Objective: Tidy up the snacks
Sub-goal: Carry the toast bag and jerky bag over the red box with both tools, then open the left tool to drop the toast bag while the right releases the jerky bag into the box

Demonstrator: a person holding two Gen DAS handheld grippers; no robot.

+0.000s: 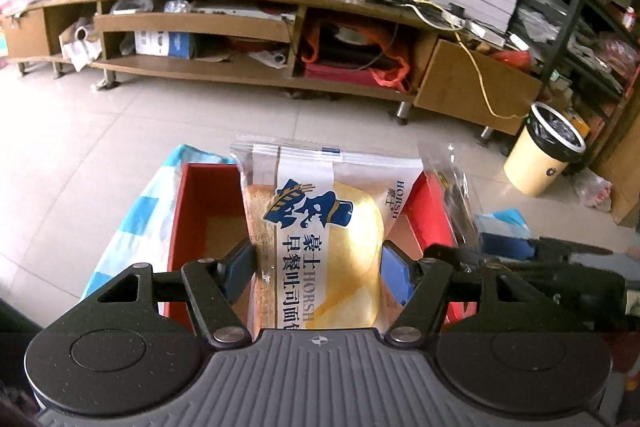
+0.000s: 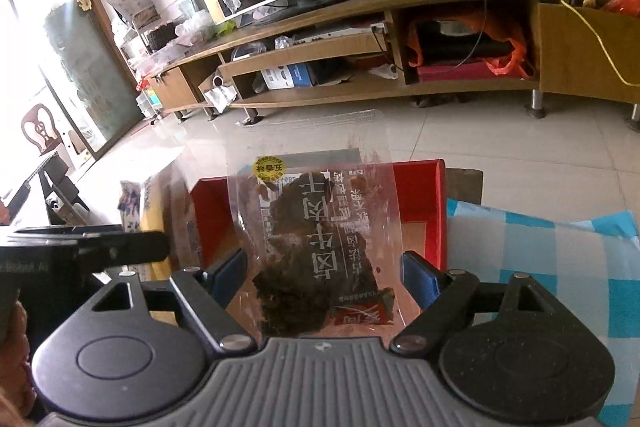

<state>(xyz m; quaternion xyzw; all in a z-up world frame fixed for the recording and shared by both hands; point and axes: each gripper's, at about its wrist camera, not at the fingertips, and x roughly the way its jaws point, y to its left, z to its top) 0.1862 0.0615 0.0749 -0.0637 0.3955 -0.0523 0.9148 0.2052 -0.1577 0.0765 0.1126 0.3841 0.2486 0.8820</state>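
A bread packet (image 1: 320,227), white and yellow with blue print, stands upright between the blue pads (image 1: 240,267) of my left gripper (image 1: 316,259), which is shut on it. It hangs over an open red box (image 1: 200,195). My right gripper (image 2: 322,267) is shut on a clear packet of dark dried meat (image 2: 312,227), held over the same red box (image 2: 420,195). That clear packet (image 1: 452,183) also shows at the right of the left wrist view. The left gripper's black body (image 2: 80,251) reaches in from the left of the right wrist view.
The red box sits on a blue-and-white checked cloth (image 1: 140,219) (image 2: 540,267). Beyond lies tiled floor (image 1: 200,115), then a long wooden TV stand (image 1: 240,23) full of clutter. A cream waste bin (image 1: 548,151) and a dark shelf rack (image 1: 592,7) stand at the right.
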